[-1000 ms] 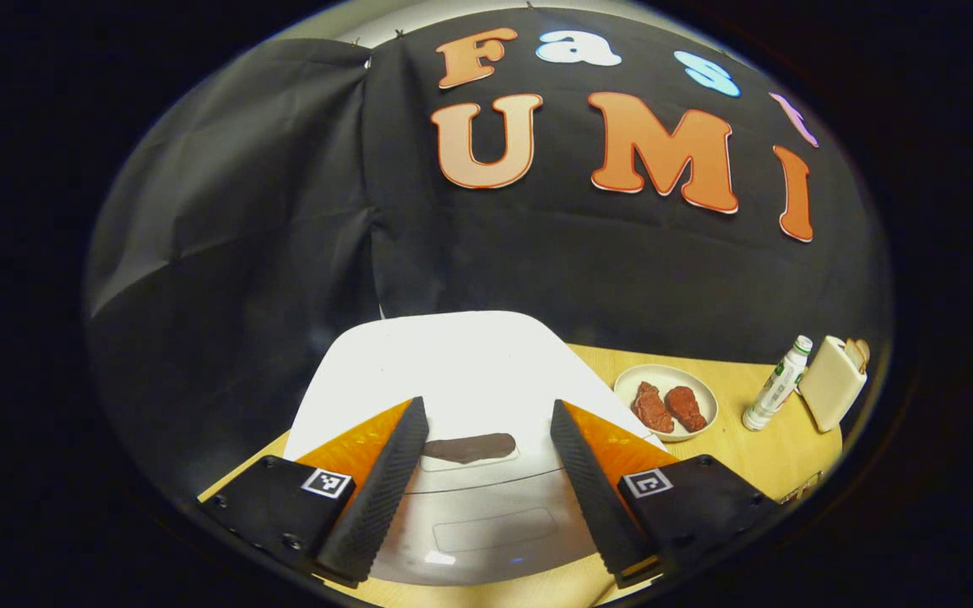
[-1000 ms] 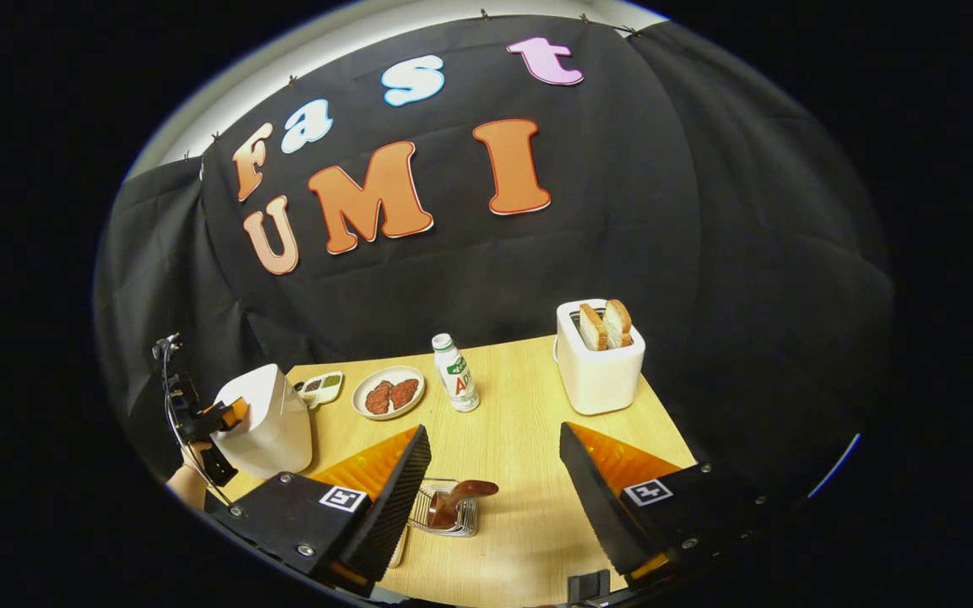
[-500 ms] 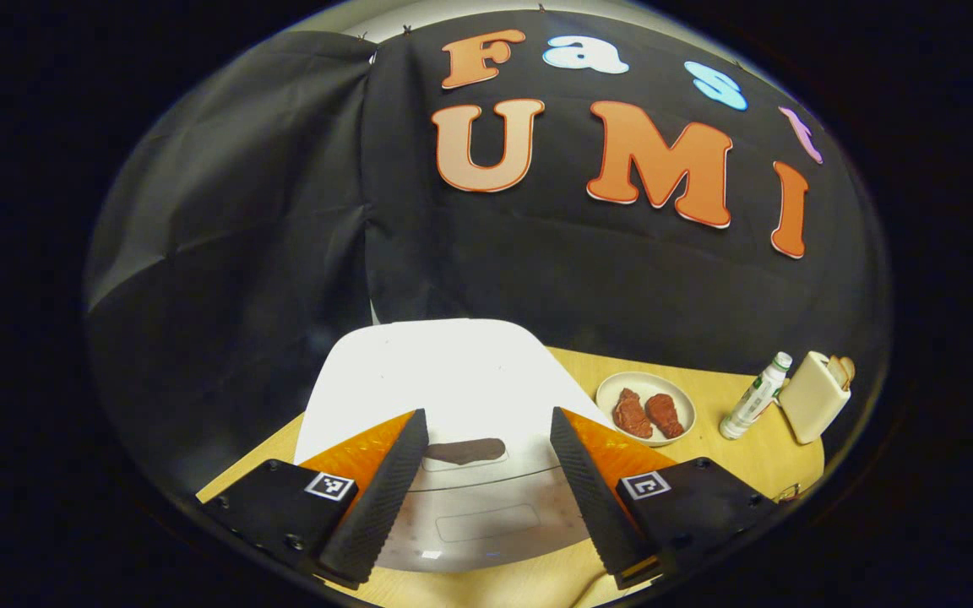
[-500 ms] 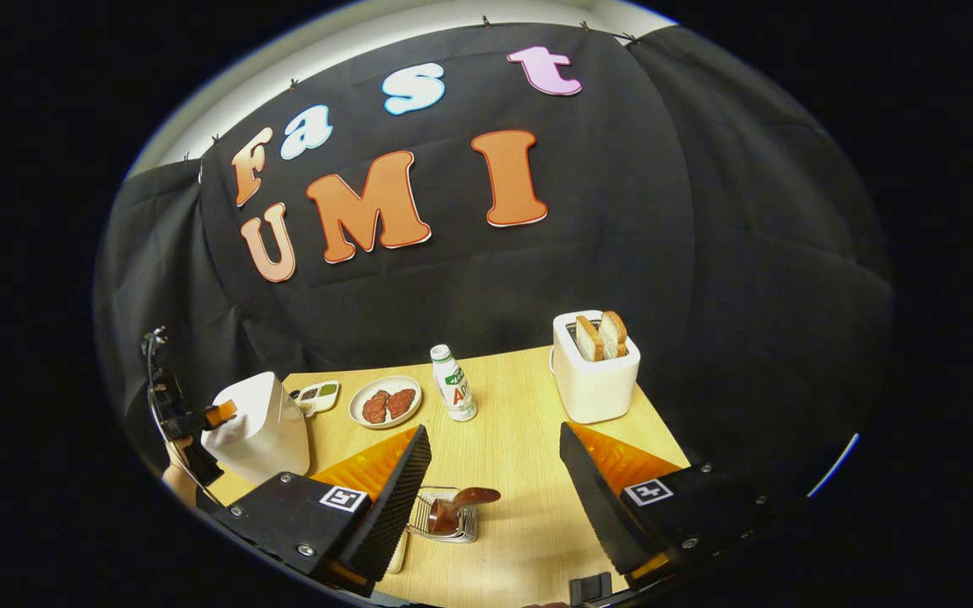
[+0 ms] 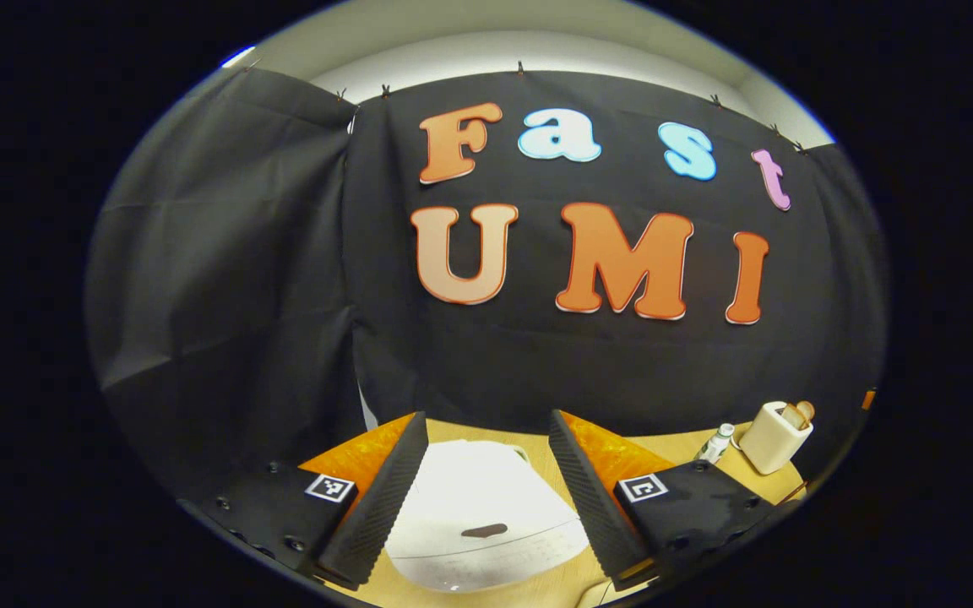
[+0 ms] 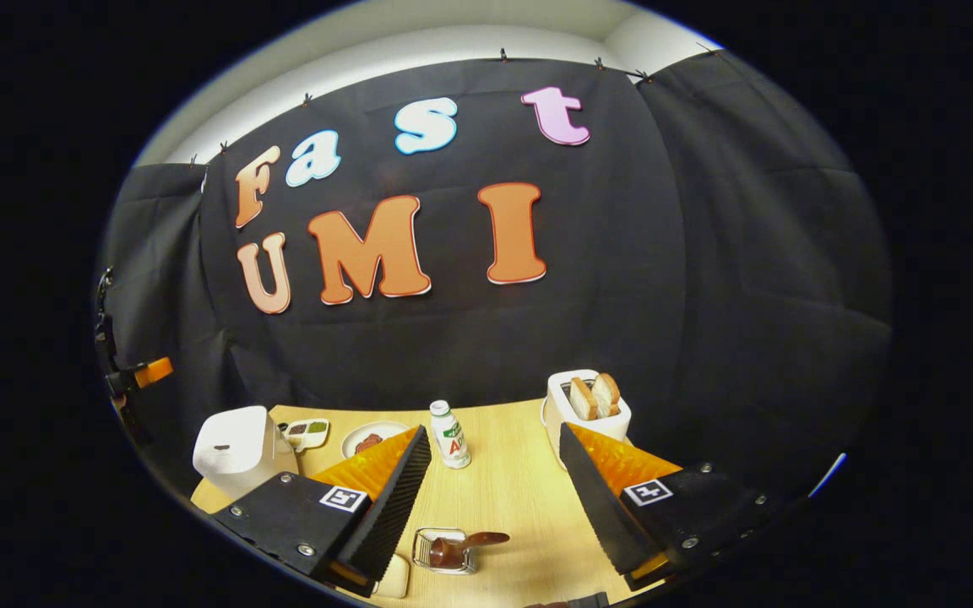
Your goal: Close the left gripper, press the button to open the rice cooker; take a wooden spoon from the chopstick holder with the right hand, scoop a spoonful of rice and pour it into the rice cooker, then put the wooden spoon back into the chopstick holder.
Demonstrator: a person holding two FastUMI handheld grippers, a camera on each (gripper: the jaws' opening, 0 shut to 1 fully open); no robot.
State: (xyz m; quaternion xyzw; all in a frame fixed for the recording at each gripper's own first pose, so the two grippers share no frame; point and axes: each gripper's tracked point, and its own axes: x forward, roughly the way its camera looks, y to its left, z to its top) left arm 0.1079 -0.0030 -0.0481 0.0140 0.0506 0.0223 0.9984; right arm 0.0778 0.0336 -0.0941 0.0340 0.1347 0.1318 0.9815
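In the right gripper view the left gripper [image 6: 136,376] hangs at the far left above the white cooker [image 6: 233,443], lid down, on the tabletop [image 6: 503,498]. Rightward stand a sauce tray [image 6: 305,432], plate [image 6: 358,439], bottle [image 6: 450,435] and toaster [image 6: 585,405]. The right gripper [image 6: 493,490], fingers spread, hovers above the holder [image 6: 444,551] with the spoon [image 6: 470,542]. In the left gripper view the left gripper's fingers [image 5: 385,498] are spread above the cooker.
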